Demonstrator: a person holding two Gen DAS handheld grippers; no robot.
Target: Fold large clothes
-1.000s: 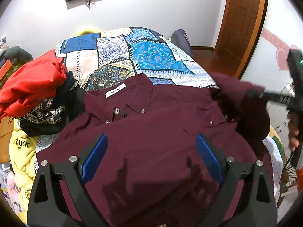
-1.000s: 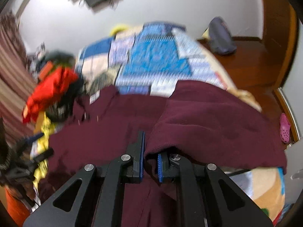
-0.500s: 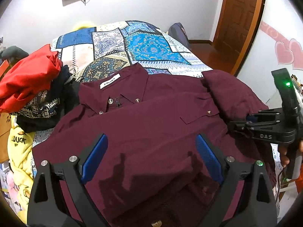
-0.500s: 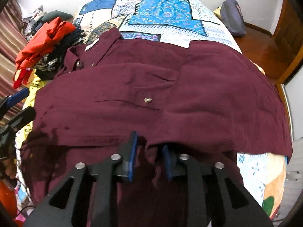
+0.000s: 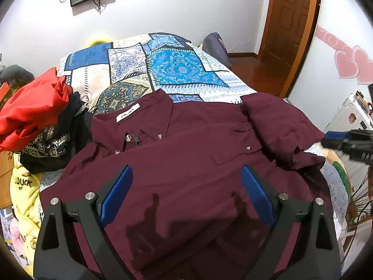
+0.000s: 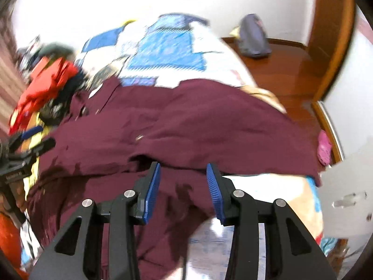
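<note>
A large maroon button-up shirt (image 5: 186, 163) lies front up on the patchwork bed (image 5: 177, 70), collar towards the far end. Its right sleeve (image 5: 279, 121) is folded over the right side of the body. My left gripper (image 5: 186, 186) hovers open and empty over the shirt's lower front. My right gripper (image 6: 183, 182) is open and empty just above the folded sleeve's edge (image 6: 209, 140); it also shows at the right edge of the left wrist view (image 5: 345, 140). The right wrist view is blurred.
A heap of red, black and yellow clothes (image 5: 35, 121) lies on the bed's left side. A grey bag (image 5: 216, 49) and wooden door (image 5: 291, 23) stand at the far right. A pink shoe (image 6: 324, 147) lies on the floor.
My right gripper carried the sleeve over the shirt's body, opened and let it go, then drew back. The left gripper stayed open above the shirt.
</note>
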